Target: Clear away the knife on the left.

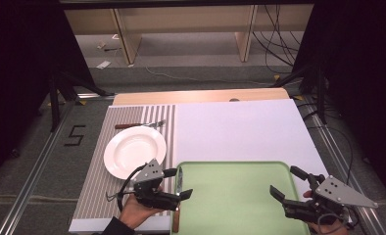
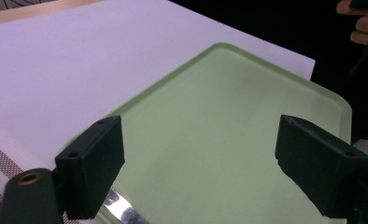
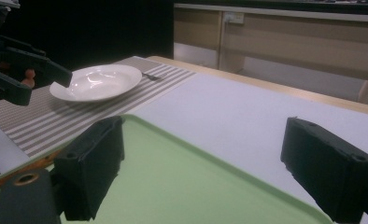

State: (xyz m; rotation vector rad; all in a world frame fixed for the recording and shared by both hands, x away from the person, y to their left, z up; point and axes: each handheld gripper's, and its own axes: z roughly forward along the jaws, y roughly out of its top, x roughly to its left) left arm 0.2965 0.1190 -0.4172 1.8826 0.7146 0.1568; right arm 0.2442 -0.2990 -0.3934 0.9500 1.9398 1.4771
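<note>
Left tongs [image 2: 198, 163] gape wide above the green tray [image 2: 229, 121], a knife blade [image 2: 121, 211] beside its edge

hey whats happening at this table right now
A person holds a two-jaw gripper in each hand over an empty pale green plastic tray. The left gripper hangs open at the tray's left edge, above a knife lying there. The right gripper is open at the right edge. A white round plate sits on a striped placemat.
</note>
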